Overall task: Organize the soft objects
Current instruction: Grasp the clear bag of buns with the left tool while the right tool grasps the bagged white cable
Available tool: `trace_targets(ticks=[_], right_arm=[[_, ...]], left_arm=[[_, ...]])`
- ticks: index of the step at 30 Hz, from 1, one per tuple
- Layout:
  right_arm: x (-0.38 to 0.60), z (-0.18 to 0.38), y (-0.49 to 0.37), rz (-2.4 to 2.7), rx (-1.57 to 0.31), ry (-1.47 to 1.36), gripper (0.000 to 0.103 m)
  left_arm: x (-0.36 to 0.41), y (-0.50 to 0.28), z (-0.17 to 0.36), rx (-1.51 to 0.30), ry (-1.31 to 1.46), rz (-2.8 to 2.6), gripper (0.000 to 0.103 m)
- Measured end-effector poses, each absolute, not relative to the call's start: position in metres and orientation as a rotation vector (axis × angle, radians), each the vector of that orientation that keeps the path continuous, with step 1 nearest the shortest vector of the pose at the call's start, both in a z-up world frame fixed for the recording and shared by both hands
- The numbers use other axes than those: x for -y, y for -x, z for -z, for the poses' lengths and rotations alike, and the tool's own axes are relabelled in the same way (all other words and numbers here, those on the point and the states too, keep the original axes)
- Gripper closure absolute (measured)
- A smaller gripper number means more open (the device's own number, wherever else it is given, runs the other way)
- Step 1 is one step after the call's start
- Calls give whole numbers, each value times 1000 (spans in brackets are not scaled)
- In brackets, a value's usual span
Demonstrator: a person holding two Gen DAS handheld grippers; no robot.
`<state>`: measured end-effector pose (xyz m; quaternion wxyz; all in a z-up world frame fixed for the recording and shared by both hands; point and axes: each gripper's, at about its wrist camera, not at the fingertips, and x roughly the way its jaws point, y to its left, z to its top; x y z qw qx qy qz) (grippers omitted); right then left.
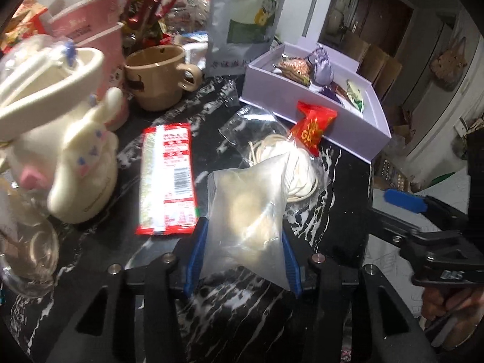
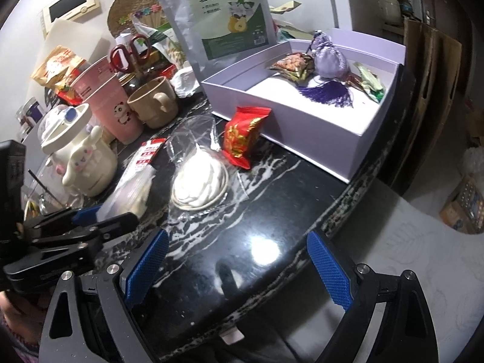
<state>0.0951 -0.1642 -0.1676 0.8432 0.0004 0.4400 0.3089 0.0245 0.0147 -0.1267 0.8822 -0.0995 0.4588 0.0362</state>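
my left claw (image 1: 243,257) pinches a clear bag (image 1: 248,211) above the near edge of the black marble surface (image 2: 257,211). my right claw (image 2: 237,272) is spread wide over that edge, holding nothing. the lavender box (image 2: 317,130) sits at the far right corner.

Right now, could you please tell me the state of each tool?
Left tool: shut on the clear plastic bag, lifted over the table.
Right tool: open, holding nothing, above the black marble table.
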Motion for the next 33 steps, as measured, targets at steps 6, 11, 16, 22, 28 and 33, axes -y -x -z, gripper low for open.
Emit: trace_targets(ticks=[6,11,16,22,28,33], right_arm=[[145,168,-106,-694,-918,23,9],[119,173,-120,-724,-898,72,9],[96,182,-130,-734,-905,132,9],[80,190,-132,-739,-910,183,9],[66,198,-127,-668,-877,292,15],[72,196,-122,-655,-859,293,48]], left_arm=[[-26,-18,118,-917,194,-132,58],[-36,-15,121,-917,218,-154,58],[-41,-12,122,-914,224,-178,58],[-50,-11,122,-908,238,-208,58],[-55,-11,123,-910,260,-210,58],[-54,-9,123,-908,259,-205,58]])
